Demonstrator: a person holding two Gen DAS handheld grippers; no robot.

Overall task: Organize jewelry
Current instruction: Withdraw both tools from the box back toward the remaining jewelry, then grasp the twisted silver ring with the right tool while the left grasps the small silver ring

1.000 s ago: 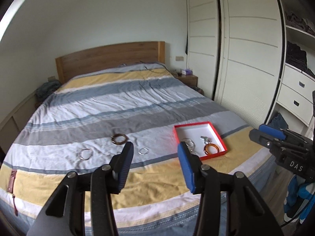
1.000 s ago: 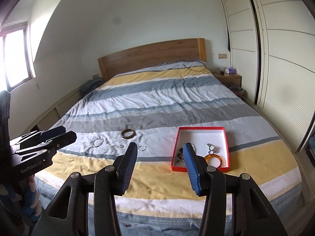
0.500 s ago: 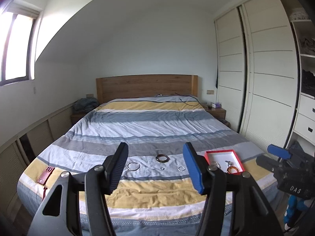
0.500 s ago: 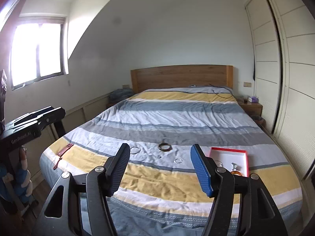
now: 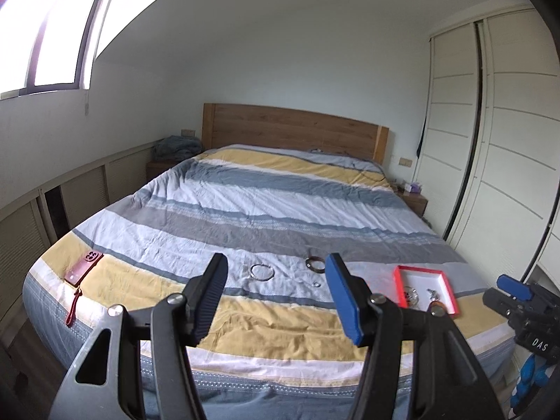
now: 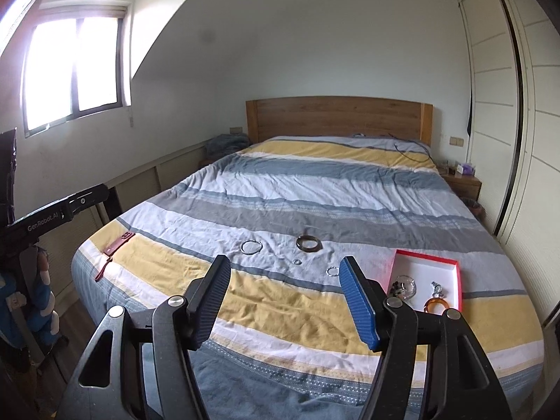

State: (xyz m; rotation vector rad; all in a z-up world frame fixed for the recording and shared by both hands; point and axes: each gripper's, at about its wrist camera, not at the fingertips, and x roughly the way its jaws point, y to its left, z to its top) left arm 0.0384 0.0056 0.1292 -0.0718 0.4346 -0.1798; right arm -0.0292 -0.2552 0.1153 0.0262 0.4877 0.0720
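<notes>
Both claws backed off from the bed (image 5: 266, 210), jaws wider now, nothing held. Bangle (image 6: 308, 244) and rings (image 6: 251, 246) lie loose left of the red box (image 6: 458, 281); small rings could slip into quilt folds.

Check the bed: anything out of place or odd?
Nothing damaged or spilled. Four pieces of jewelry lie loose on the bedspread outside the red box: a silver bangle, a dark bangle and two small rings. A red phone lies near the bed's left edge.
</notes>
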